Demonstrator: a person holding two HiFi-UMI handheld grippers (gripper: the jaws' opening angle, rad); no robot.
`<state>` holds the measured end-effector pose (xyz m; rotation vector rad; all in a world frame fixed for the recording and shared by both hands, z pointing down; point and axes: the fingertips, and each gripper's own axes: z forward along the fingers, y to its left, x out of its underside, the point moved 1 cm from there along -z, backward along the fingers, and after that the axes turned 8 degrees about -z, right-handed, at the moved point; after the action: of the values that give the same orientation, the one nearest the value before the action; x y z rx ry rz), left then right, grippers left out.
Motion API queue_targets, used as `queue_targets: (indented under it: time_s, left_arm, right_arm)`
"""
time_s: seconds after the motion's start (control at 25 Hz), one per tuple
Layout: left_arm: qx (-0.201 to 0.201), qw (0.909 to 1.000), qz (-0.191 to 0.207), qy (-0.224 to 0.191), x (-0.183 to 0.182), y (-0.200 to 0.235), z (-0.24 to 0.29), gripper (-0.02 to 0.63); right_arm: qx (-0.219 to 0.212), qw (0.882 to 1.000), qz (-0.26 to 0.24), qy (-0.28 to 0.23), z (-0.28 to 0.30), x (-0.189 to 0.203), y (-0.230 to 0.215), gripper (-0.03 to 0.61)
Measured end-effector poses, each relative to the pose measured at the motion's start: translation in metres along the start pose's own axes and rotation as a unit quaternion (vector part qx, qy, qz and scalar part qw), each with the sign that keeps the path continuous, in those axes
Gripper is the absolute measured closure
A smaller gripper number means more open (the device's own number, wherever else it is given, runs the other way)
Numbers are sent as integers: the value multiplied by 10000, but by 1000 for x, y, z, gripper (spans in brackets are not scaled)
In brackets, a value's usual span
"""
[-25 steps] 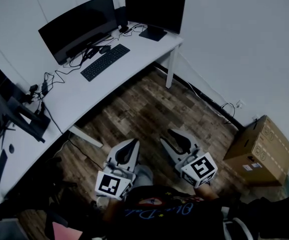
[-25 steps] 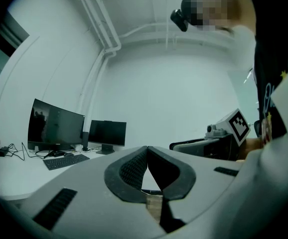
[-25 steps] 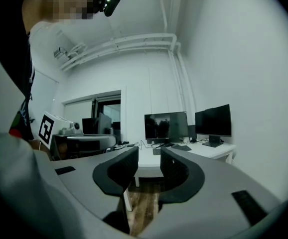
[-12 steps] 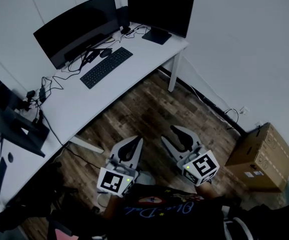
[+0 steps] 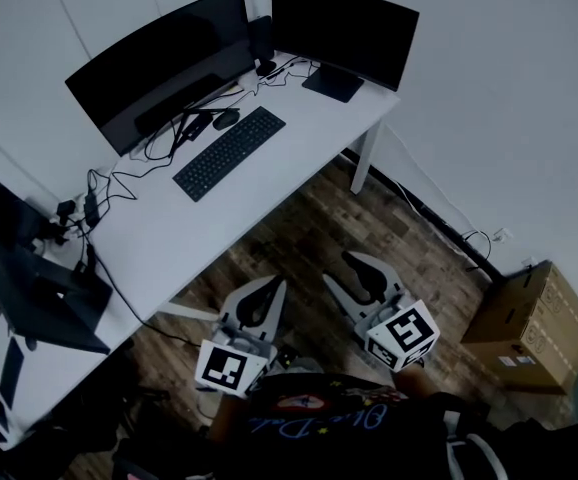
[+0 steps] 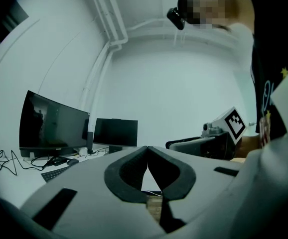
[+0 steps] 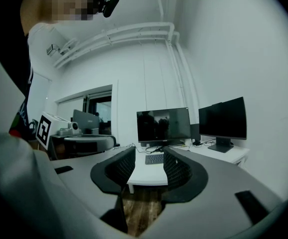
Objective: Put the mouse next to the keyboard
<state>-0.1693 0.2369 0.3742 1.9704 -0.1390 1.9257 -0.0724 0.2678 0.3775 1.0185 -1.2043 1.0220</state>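
- At the far left, dark gear (image 5: 39,288) on the counter (image 5: 169,230) is cut off by the frame edge and too dim to make out.
- Loose cables (image 5: 119,171) trail across the counter in front of the curved monitor (image 5: 159,66).
- The mouse (image 5: 226,119) lies on the counter just behind the far end of the keyboard (image 5: 230,152), among the cables. I cannot tell whether it touches the keyboard.
- A second monitor (image 5: 344,30) stands at the counter's right end.
- The left tool (image 5: 272,284) is held level over the wood floor (image 5: 309,223), well apart from the counter. Its jaw tips are pressed together with nothing between them.
- The right tool (image 5: 352,261) is just beside it. Its jaws are spread and have just been opening, with nothing between them.
- A cardboard box (image 5: 529,328) sits on the floor by the wall with its flaps closed, so its contents are hidden.
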Motion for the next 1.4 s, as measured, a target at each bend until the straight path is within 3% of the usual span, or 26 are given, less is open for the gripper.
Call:
queue_targets:
  time_s: [0.32, 0.6, 0.92, 1.4]
  left_arm:
    - [-125, 9999, -112, -24, -1, 57, -1, 614]
    - [-247, 9996, -96, 34, -1, 71, 6, 614]
    - [-957, 9954, 18, -90, -11, 111, 36, 614]
    - [-1955, 9802, 205, -230, -33, 165, 141, 614]
  right_arm:
    - [-72, 9999, -126, 89, 53, -1, 2, 433]
    - [-242, 9997, -10, 55, 80, 2, -8, 433]
    - [-893, 9958, -66, -185, 137, -8, -43, 425]
    - [-1995, 9784, -200, -497, 230, -18, -147, 425]
